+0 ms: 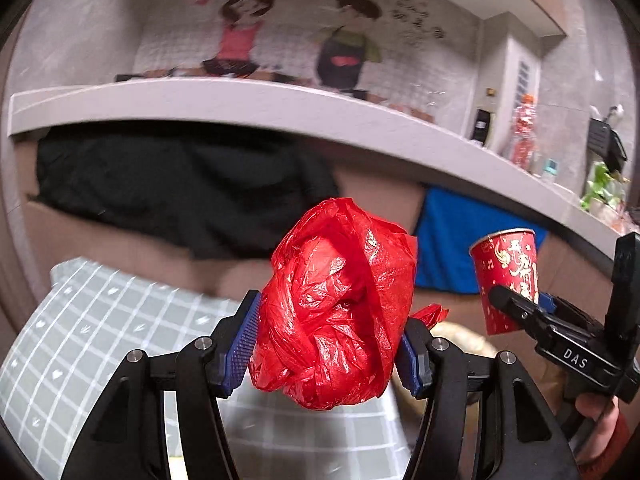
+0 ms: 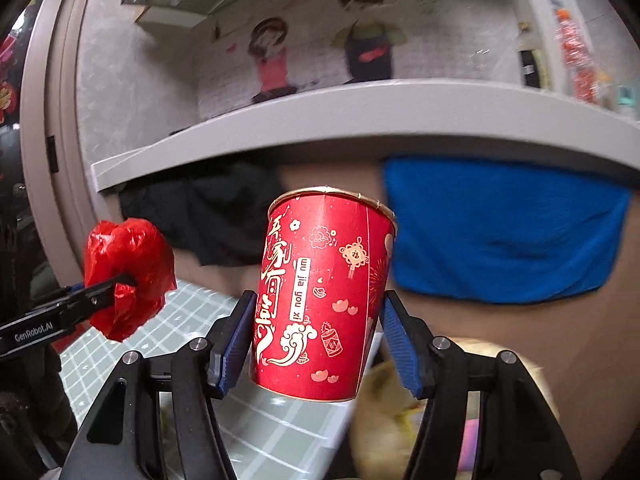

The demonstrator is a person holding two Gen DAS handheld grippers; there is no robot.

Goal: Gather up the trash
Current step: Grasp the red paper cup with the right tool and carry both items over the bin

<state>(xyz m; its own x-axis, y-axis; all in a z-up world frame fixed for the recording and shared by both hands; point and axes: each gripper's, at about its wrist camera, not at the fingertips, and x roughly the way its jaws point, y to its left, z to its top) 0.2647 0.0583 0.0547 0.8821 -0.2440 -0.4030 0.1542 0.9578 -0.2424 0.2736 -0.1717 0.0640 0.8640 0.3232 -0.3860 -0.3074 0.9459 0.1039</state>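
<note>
The left claw (image 1: pixel 328 344) is clamped on a crumpled red plastic bag (image 1: pixel 336 304), its blue ribbed pads (image 1: pixel 244 340) pressing the bundle from both sides at the lower centre of the left wrist view. The bag bulges up above the fingertips and hangs slightly below them. In the right wrist view the same bag (image 2: pixel 126 276) shows at the left edge, pinched in the left claw (image 2: pixel 120 280).

The right claw (image 2: pixel 316 336) holds a red paper cup with gold festive print (image 2: pixel 324 296), standing nearly upright with a slight tilt, rim upward, in the centre of the right wrist view. Its blue pads (image 2: pixel 236 340) grip the lower half of the cup wall on either side. In the left wrist view the cup (image 1: pixel 506 276) appears at the right, held by the right claw (image 1: pixel 516 304), well apart from the bag.

Behind both objects lie a grey shelf edge (image 1: pixel 240 100), a black cloth (image 1: pixel 180 184) and a blue cloth (image 2: pixel 504 232). A grey checked cushion (image 1: pixel 100 340) sits at the lower left. The wall above carries a cartoon mural of two figures (image 1: pixel 296 36).
</note>
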